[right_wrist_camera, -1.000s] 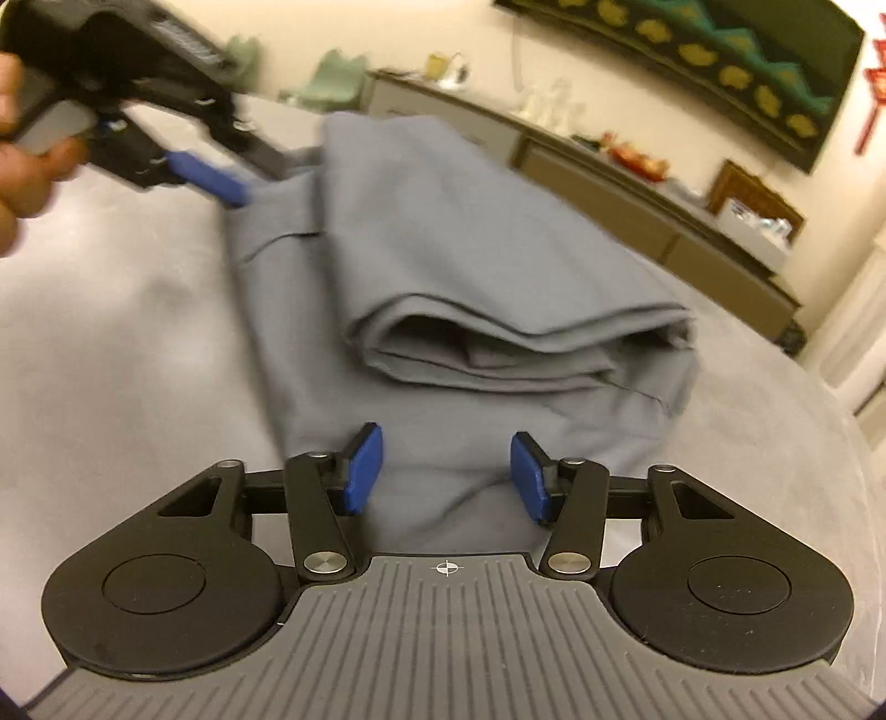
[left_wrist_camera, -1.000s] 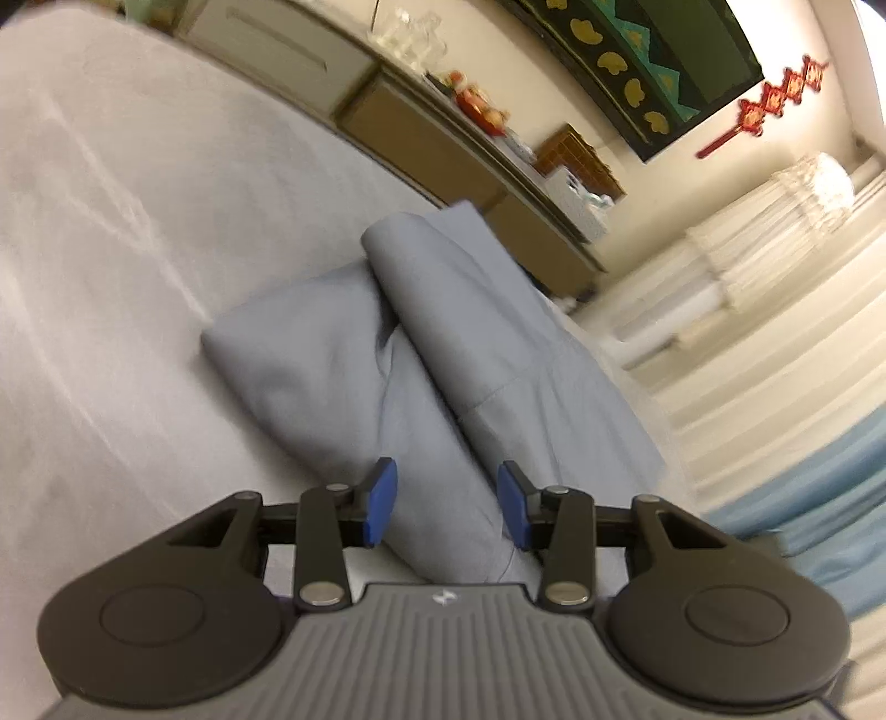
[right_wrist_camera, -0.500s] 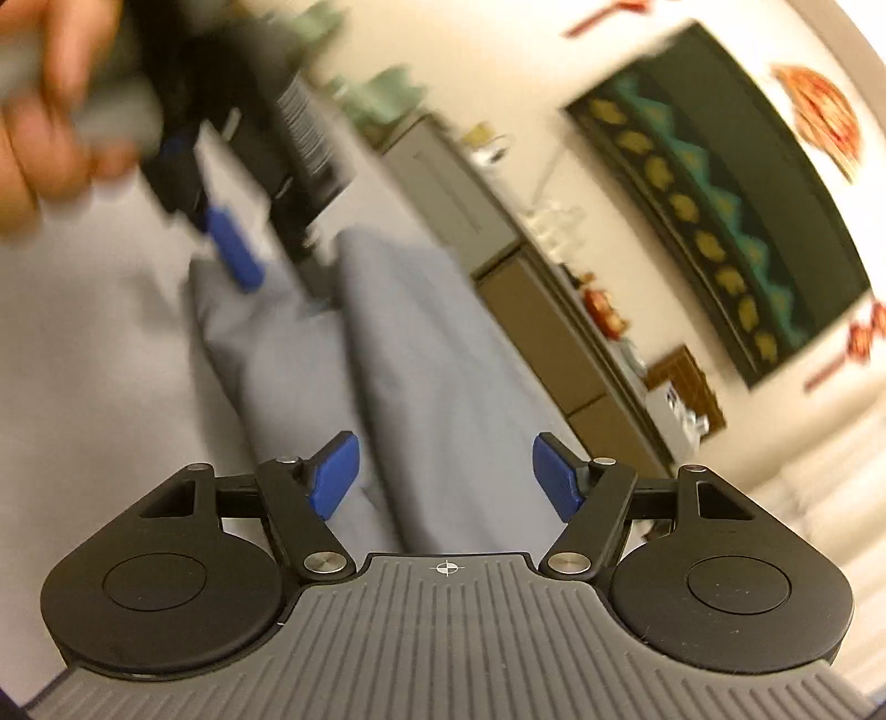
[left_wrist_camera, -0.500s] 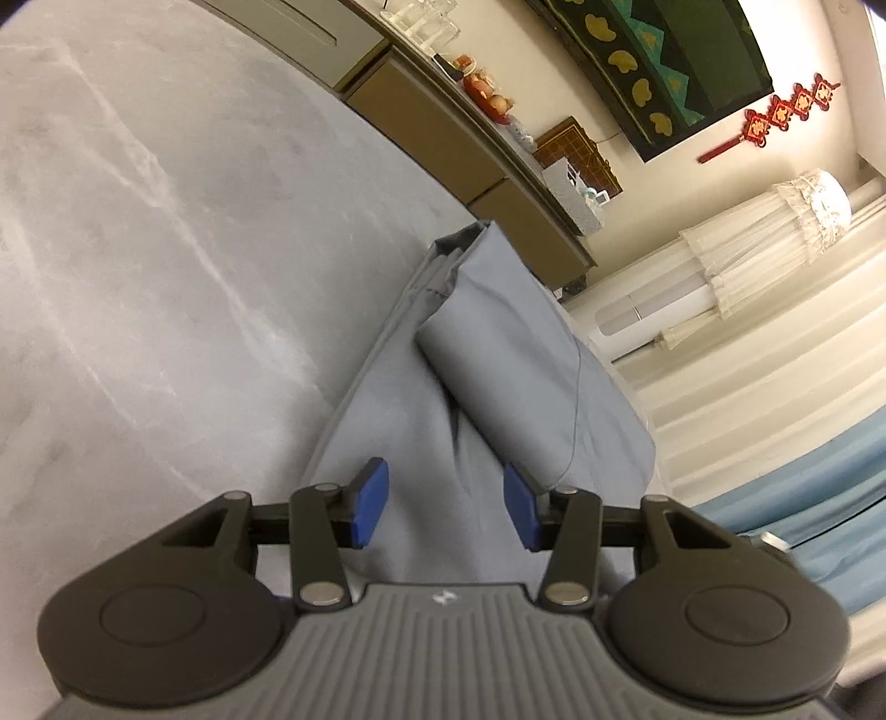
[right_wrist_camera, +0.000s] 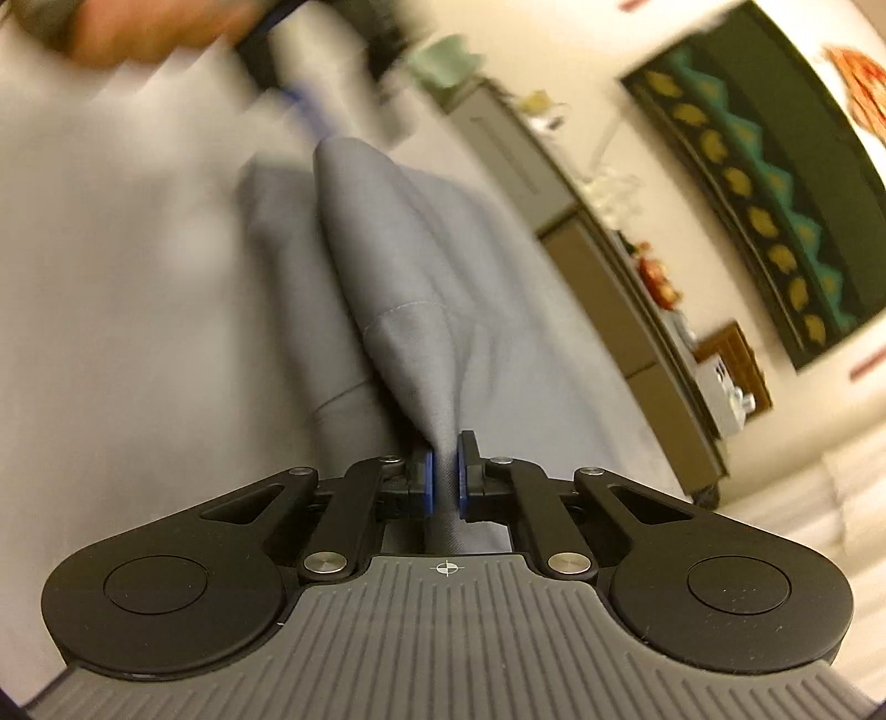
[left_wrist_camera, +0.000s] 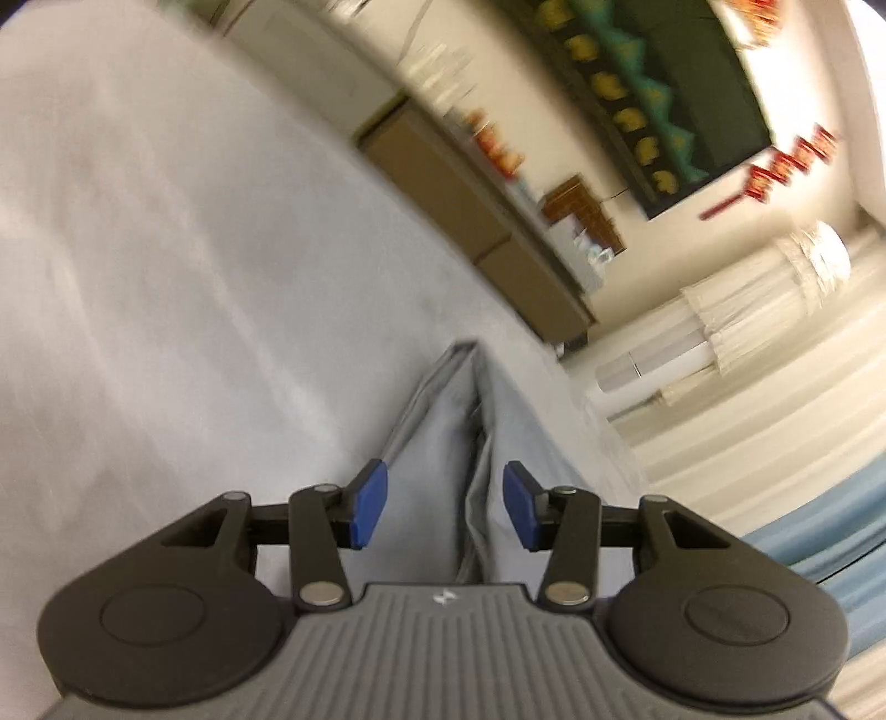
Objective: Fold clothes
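Note:
A grey garment (right_wrist_camera: 398, 249) lies partly folded on a pale grey surface (left_wrist_camera: 166, 249). My right gripper (right_wrist_camera: 444, 471) is closing, and its blue pads pinch a raised fold of that cloth. In the left wrist view the garment (left_wrist_camera: 498, 410) runs away from me as a narrow folded strip. My left gripper (left_wrist_camera: 443, 498) stands open low over its near end, with cloth lying between the pads but not squeezed. At the top of the right wrist view, a person's hand (right_wrist_camera: 138, 27) and a blurred blue finger pad (right_wrist_camera: 310, 111) of the left gripper show beyond the garment's far end.
A long low sideboard (left_wrist_camera: 470, 205) with small items on top runs along the far wall beyond the surface's edge. Above it hangs a dark patterned panel (right_wrist_camera: 775, 183). Pale curtains (left_wrist_camera: 747, 415) stand to the right.
My right gripper has rolled, moved in and gone from wide open to pinched on a fold of the garment. The left view has swung, and the garment now looks narrower.

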Demonstrator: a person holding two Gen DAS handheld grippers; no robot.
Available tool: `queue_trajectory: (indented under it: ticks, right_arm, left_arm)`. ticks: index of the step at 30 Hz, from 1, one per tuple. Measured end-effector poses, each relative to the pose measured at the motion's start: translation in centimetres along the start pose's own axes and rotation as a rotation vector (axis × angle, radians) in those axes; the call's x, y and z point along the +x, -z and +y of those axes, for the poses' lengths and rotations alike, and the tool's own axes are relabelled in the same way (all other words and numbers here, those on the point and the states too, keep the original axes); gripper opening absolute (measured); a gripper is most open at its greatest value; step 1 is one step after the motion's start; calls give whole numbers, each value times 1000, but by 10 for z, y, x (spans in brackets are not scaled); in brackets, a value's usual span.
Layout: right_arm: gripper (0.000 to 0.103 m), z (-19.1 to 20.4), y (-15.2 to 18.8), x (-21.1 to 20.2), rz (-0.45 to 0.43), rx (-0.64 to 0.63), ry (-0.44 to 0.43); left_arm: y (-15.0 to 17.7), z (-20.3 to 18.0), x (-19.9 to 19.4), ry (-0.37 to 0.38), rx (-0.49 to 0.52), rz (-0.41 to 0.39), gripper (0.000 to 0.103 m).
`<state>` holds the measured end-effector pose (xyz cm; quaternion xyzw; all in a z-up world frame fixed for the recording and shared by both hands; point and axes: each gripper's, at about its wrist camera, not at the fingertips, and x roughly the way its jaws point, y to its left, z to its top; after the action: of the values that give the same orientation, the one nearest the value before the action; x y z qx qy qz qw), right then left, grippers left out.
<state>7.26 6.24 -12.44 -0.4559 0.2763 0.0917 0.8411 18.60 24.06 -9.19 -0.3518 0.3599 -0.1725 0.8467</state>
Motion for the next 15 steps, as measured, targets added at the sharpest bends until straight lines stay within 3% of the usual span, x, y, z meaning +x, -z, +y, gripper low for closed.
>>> queue_trajectory:
  ticks: [1,3,6,9,10,11,13,15]
  right_arm:
    - [7,6,4,4,-7,-31,29]
    - [9,16,12,11,-20,-77,74]
    - [17,14,15,6,-31,-42,57]
    - [21,1,27,-1,-16,47,18]
    - [23,-3,31,-1,-6,72,9]
    - [26,-7,38,2,11,92,5]
    - [29,-11,52,5,36,140,3]
    - [30,-13,61,2,43,153,22]
  left_arm:
    - [2,-9,-6,-1,44,-29,46]
    - [9,-32,-17,79,142,-44,47]
    - [25,-61,-12,164,265,18,48]
    - [41,-71,15,99,328,113,48]
    - [46,-67,26,54,330,157,43]
    - [52,-61,36,16,333,198,32]
    - [58,-55,47,11,346,237,20]
    - [62,-56,51,26,354,258,15]
